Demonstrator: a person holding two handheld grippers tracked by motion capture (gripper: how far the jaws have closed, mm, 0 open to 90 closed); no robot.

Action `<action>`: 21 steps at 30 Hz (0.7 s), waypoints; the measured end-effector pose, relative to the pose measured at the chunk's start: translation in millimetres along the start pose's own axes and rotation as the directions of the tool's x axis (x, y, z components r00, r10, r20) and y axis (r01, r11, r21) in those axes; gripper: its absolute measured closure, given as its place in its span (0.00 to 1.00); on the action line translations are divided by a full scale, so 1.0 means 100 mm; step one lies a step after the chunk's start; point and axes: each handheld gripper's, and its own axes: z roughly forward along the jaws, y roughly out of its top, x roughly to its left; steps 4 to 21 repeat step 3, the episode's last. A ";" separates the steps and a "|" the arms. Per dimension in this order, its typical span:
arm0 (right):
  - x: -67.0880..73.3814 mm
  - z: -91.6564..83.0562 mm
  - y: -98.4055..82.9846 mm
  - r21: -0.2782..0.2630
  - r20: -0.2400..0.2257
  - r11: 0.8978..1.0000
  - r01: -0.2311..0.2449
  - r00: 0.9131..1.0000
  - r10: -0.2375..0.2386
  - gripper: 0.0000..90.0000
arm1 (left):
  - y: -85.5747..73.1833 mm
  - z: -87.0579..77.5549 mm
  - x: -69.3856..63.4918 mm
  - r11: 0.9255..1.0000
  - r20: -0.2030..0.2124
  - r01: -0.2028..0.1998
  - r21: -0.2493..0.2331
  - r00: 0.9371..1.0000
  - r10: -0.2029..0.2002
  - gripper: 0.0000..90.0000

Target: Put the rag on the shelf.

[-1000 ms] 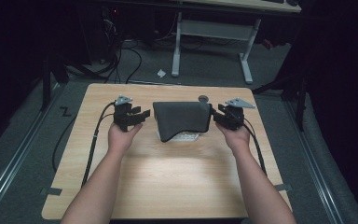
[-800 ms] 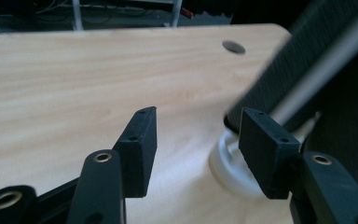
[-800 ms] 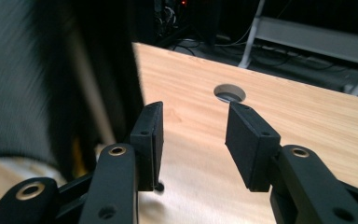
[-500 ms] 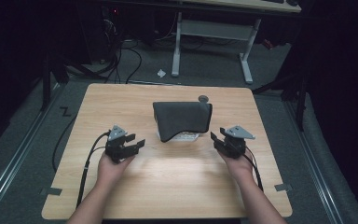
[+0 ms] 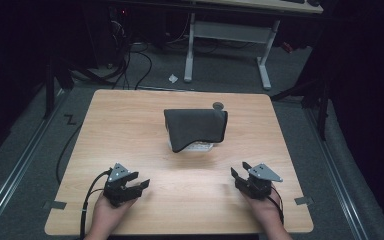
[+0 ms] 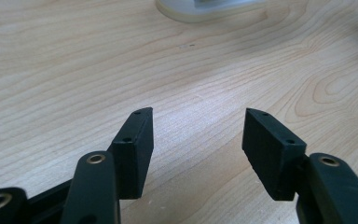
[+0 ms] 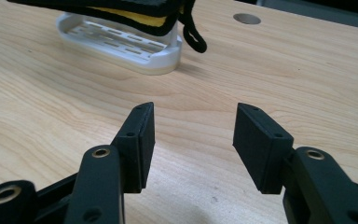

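The left gripper point(image 5: 141, 185) sat near the table's point(image 5: 130, 130) front edge on the person's left, jaws wide apart over bare wood, nothing between them; they had just been opening. The right gripper point(image 5: 238, 175) sat opposite, near the front right, jaws likewise wide and empty, also just opening. A dark cloth point(image 5: 196, 126) lay folded at mid-table, draped over a white tray point(image 5: 200, 147), well apart from both grippers. In the right gripper view, the cloth point(image 7: 121, 7) showed a yellow layer and a black loop hanging past the tray point(image 7: 126, 46). A round hole point(image 5: 218, 105) lay just behind the cloth.
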 end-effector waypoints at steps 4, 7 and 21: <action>0.00 0.03 0.00 0.007 0.006 1.000 -0.002 1.000 0.002 0.53 | 0.00 0.03 0.00 1.000 -0.002 -0.006 0.007 1.000 0.006 0.48; 0.00 0.03 0.00 0.007 0.006 1.000 -0.002 1.000 0.002 0.53 | 0.00 0.03 0.00 1.000 -0.002 -0.006 0.007 1.000 0.006 0.48; 0.00 0.03 0.00 0.007 0.006 1.000 -0.002 1.000 0.002 0.53 | 0.00 0.03 0.00 1.000 -0.002 -0.006 0.007 1.000 0.006 0.48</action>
